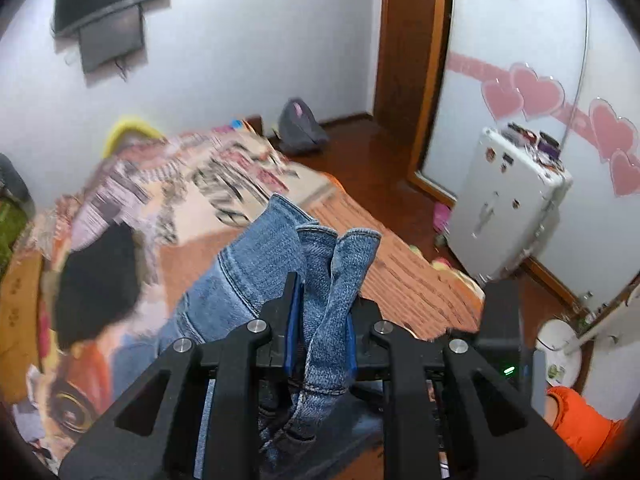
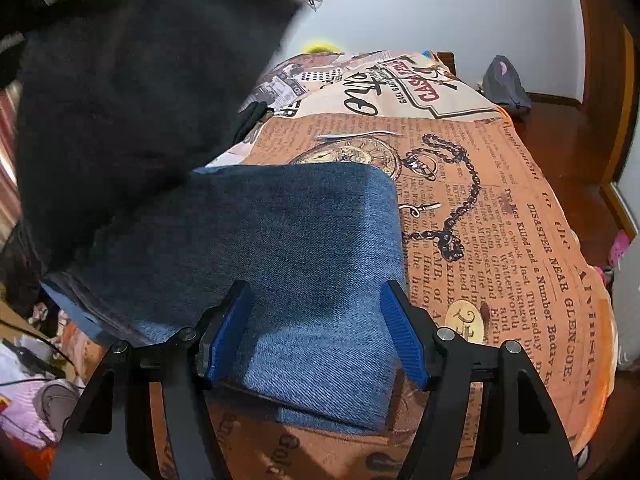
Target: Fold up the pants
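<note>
Left gripper [image 1: 320, 312] jaws clamp bunched blue denim pants [image 1: 320, 272] | right gripper [image 2: 316, 332] jaws wide, empty, over folded denim | risk: bunched hems slip out at 12 o'clock, spoiling the fold.

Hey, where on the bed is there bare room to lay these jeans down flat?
Free: the orange newsprint bedspread right of the folded jeans, out to the bed's edge, and the cream printed stretch beyond them toward the wall. Crowded: the left side, where a dark garment hangs over the jeans, and the clutter by the bed's near left corner.
</note>
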The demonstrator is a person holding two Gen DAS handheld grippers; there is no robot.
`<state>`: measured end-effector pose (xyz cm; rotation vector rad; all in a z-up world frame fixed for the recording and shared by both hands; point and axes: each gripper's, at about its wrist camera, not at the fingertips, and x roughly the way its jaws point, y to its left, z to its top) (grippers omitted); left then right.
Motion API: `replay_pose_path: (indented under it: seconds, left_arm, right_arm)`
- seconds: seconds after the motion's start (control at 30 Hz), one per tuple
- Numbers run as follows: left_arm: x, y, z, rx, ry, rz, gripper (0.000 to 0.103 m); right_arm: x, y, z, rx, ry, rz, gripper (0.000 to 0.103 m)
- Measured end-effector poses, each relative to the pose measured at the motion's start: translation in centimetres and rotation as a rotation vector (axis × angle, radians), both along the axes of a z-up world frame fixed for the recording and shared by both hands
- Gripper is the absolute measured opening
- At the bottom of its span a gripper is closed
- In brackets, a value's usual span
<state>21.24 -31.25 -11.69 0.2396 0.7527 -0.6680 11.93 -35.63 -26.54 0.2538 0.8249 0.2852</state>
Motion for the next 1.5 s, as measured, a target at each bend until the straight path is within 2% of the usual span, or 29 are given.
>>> replay_pose_path:
  seconds: [0.17, 0.33, 0.43, 0.5, 0.57, 0.67, 0.77, 0.9, 1.0, 1.13, 1.23, 1.33, 1.47, 1.5]
  left_arm:
    - [-0.4, -2.6, -4.7, 0.072, 0.078, -0.038, 0.019]
    - [-0.9, -3.4, -7.8, 0.096, 0.154, -0.034, 0.02]
    - [-1.2, -3.7, -8.6, 0.103, 0.186, -0.036, 0.032]
    - [-1.4, -4.0, -9.0, 0.094, 0.21, -0.044, 0.051]
    - [-1.4, -4.0, -8.9, 0.092, 0.219, -0.025, 0.06]
    - [-1.3, -3.6, -8.3, 0.058, 0.242, -0.021, 0.064]
    - [-1.4, -2.8, -6.9, 0.042, 0.217, -0.007, 0.064]
    - [-1.1, -0.3, -3.7, 0.016, 0.127, 0.038, 0.064]
    - [0.8, 3.3, -1.5, 0.033, 0.058, 0.108, 0.065]
    - [5.0, 8.9, -1.0, 0.05, 0.073, 0.207, 0.068]
    - [8.9, 12.8, -2.6, 0.112, 0.091, 0.286, 0.068]
    - [12.6, 15.8, -5.9, 0.186, 0.137, 0.343, 0.068]
    - [15.9, 17.7, -11.2, 0.274, 0.208, 0.35, 0.069]
    - [16.2, 18.1, -12.3, 0.271, 0.224, 0.338, 0.069]
  right_arm:
    - [-0.9, -1.8, 0.6, 0.01, -0.007, -0.038, 0.064]
    - [-2.2, -4.1, 1.1, 0.007, -0.012, -0.092, 0.064]
    - [-2.9, -5.0, 1.4, 0.0, -0.016, -0.118, 0.064]
    - [-3.0, -5.5, 1.5, 0.001, -0.016, -0.13, 0.064]
    - [-3.3, -5.7, 1.5, 0.003, -0.014, -0.137, 0.064]
    - [-3.9, -5.9, 1.6, 0.002, -0.01, -0.147, 0.064]
    - [-4.6, -5.9, 1.8, -0.002, -0.013, -0.15, 0.064]
    - [-5.2, -5.8, 2.6, -0.012, -0.025, -0.149, 0.064]
    - [-5.3, -5.4, 3.1, -0.021, -0.035, -0.138, 0.064]
    - [-5.1, -4.3, 3.5, -0.022, -0.042, -0.117, 0.064]
    - [-4.8, -2.9, 3.5, -0.015, -0.038, -0.091, 0.064]
    - [-4.4, -1.1, 3.0, -0.009, -0.017, -0.055, 0.064]
    - [-3.8, 1.3, 2.1, -0.013, 0.014, -0.016, 0.066]
    - [-3.5, 1.9, 1.8, -0.04, 0.016, -0.014, 0.067]
